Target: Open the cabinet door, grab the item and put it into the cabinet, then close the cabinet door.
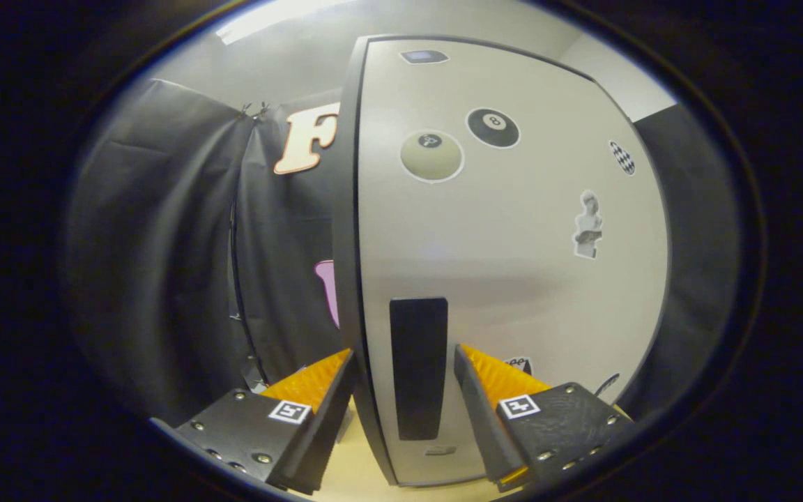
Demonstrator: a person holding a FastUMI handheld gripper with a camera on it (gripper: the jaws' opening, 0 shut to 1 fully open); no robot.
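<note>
Fingers (pixel 405 373) spread wide, gripping nothing, astride cabinet door (pixel 513 265) edge w/ dark handle (pixel 418 366) between; cabinet contents hidden.

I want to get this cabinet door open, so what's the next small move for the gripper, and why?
Probably close the fingers on the dark vertical handle and then pull. The gripper is open, the handle sits between its fingers near the door's edge, and the door looks shut.

Cabinet door (pixel 513 293), at its 12 o'clock: black billiard-ball sticker (pixel 493 127) bearing the numeral "8"; no other marking legible.
</note>
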